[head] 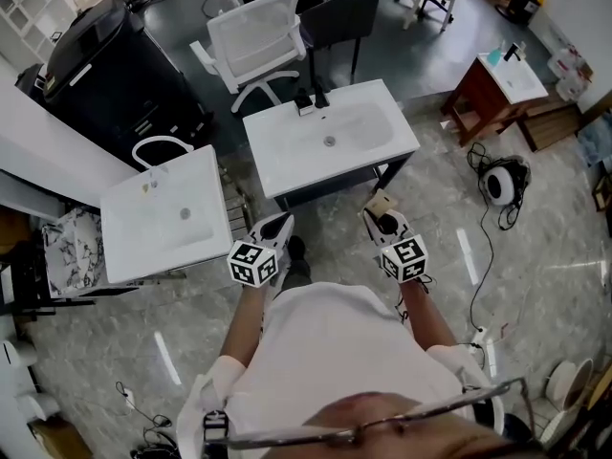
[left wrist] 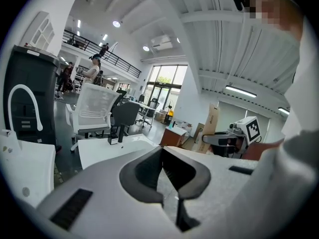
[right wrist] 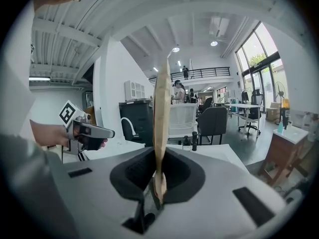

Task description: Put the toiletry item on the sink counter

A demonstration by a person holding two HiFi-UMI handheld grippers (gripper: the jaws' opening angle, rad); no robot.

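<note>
Right gripper (right wrist: 160,152) pinches thin tan packet (right wrist: 161,103); left gripper (left wrist: 162,152) closed, empty

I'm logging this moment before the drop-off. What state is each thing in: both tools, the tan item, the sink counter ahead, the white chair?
Left tool: shut, nothing between its jaws.
Right tool: shut on the flat tan item.
Flat tan item: clamped, standing on edge, off the counter.
Sink counter ahead: item not yet on it.
White chair: unoccupied.
</note>
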